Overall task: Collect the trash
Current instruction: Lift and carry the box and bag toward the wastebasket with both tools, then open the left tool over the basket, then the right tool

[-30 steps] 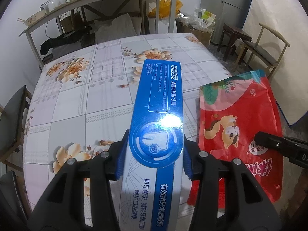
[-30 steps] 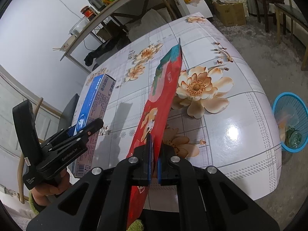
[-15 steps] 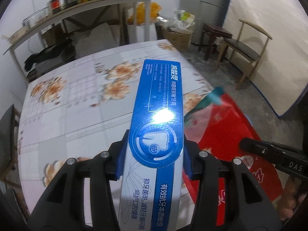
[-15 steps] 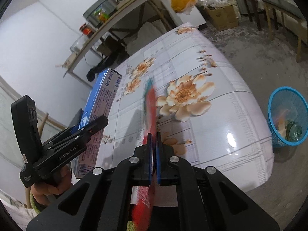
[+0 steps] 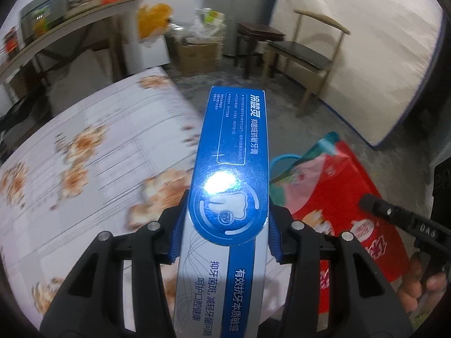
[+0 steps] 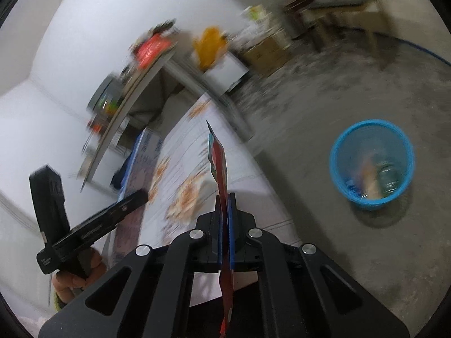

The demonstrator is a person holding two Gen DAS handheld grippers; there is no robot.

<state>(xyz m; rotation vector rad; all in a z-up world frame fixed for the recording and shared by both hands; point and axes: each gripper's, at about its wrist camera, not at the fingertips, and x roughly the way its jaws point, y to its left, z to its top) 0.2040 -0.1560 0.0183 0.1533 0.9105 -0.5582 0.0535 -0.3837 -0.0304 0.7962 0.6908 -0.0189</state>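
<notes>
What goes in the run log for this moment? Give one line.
left gripper: shut on box | right gripper: shut on red bag | bin: on floor, holds trash

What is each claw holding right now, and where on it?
Left claw: long blue cardboard toothpaste box, clamped across its sides. Right claw: flat red snack pouch, pinched near its lower end.

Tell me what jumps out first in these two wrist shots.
The long blue toothpaste box fills the middle of the left wrist view, clamped in the left claw above the floral table. In the right wrist view, the right claw pinches a red snack bag edge-on. A blue mesh bin stands on the floor to the right, already holding some trash.
</notes>
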